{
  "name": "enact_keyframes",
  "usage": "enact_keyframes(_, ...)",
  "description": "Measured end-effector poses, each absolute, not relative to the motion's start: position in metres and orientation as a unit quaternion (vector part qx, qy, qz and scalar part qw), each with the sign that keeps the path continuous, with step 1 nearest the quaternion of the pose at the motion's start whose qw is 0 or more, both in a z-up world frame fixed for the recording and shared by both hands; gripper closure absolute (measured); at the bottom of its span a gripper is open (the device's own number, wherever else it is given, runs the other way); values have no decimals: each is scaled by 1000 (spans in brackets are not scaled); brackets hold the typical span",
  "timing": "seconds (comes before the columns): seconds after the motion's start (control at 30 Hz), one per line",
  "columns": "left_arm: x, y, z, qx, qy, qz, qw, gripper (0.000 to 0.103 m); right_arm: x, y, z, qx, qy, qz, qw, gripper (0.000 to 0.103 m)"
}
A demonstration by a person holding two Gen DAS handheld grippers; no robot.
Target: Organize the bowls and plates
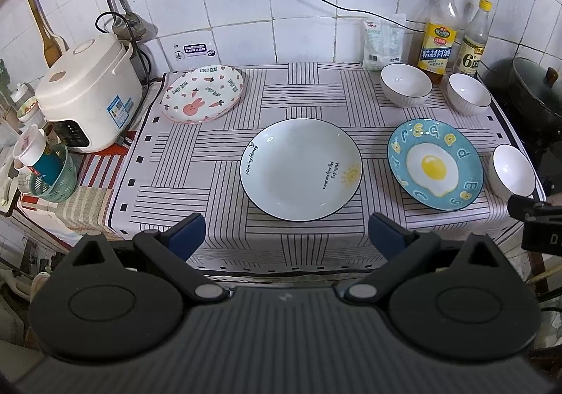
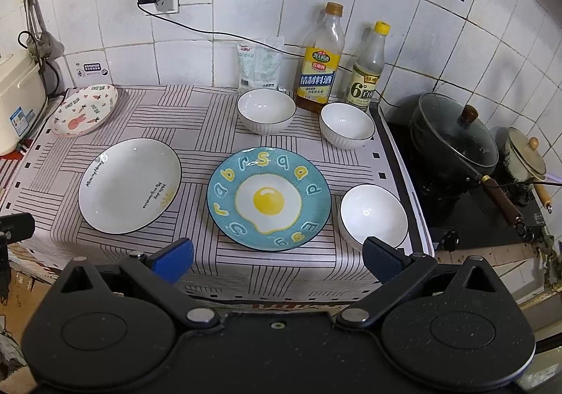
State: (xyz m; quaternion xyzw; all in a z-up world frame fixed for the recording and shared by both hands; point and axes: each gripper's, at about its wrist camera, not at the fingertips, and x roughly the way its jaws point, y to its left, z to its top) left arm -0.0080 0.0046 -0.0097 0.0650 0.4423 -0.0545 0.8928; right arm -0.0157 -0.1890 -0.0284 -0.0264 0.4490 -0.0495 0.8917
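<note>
On the striped cloth lie a white plate point(image 1: 301, 169) point(image 2: 130, 186), a blue fried-egg plate point(image 1: 435, 164) point(image 2: 268, 198) and an oval bunny plate point(image 1: 203, 93) point(image 2: 86, 109) at the back left. Three white bowls stand to the right: one at the back point(image 1: 405, 84) point(image 2: 266, 110), one further right point(image 1: 469, 93) point(image 2: 347, 125), one near the front right corner point(image 1: 513, 175) point(image 2: 373, 215). My left gripper point(image 1: 286, 236) is open and empty before the white plate. My right gripper point(image 2: 277, 258) is open and empty before the egg plate.
A rice cooker point(image 1: 87, 92) stands left of the cloth, a green basket with cups point(image 1: 52, 176) before it. Two bottles point(image 2: 319, 60) and a white bag point(image 2: 261, 64) stand at the tiled wall. A lidded black wok point(image 2: 455, 139) and a small pot point(image 2: 527, 157) sit on the stove at right.
</note>
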Motion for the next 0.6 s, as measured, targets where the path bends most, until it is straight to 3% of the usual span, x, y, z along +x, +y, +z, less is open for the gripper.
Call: enact_keyframes(0.6,-10,2,-10,64,436,-58,896,3,-16,-190,-30,-27,442,-47,895,0)
